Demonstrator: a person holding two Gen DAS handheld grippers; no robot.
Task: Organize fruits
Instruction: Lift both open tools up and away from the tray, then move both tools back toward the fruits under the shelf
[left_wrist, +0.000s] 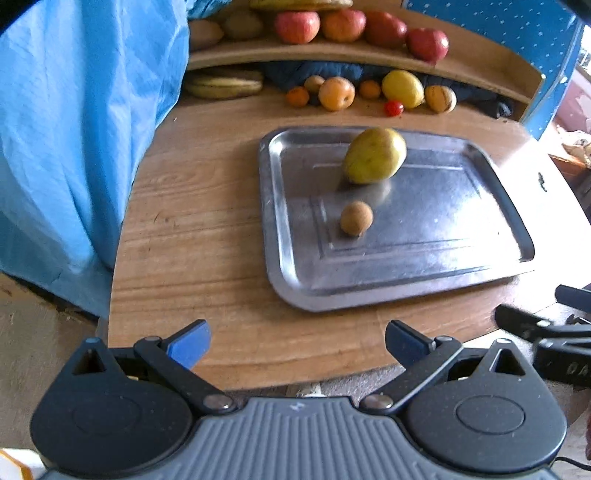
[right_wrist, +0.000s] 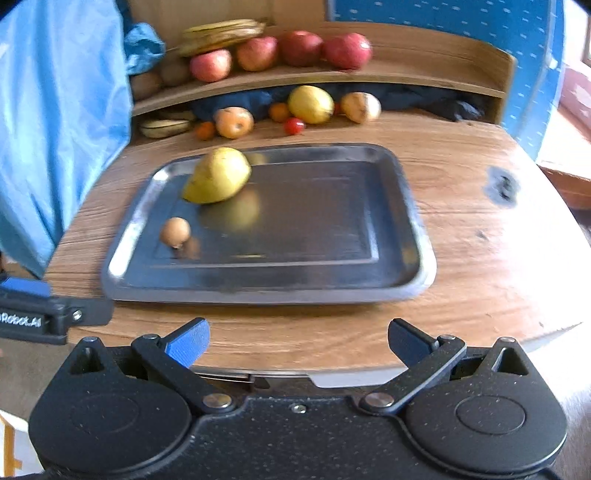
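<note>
Both sets of fingers are sitting spread wide with nothing between them: the left gripper (left_wrist: 297, 345) and the right gripper (right_wrist: 298, 343) are both hanging over the near edge of the tabletop (left_wrist: 192, 236), short of the metal tray (left_wrist: 491, 266). The tray is holding just two things: a yellow-green mango (left_wrist: 375, 155) lying toward the far left part, and a small round brown fruit (left_wrist: 356, 218) nearer, apart from it, both throwing reflections on the steel. The rest of the fruit is waiting at the back: a row on the tabletop under the shelf with an orange fruit (left_wrist: 336, 93), a lemon (left_wrist: 402, 88), a little red tomato (left_wrist: 393, 108) and flat bananas (left_wrist: 223, 85) to the left, and red apples (left_wrist: 297, 26) lining up on the wooden shelf (left_wrist: 332, 51) above. The right wrist view is showing the bananas (right_wrist: 221, 35) stacked behind the apples much more fully, plus a dark mark (right_wrist: 500, 186) on the wood to the right of the tray, and the left gripper poking in at its left edge. The left view is catching the right gripper at its right edge. A blue sheet (left_wrist: 81, 129) is hanging along the left, blue spotted fabric (left_wrist: 498, 22) behind.
</note>
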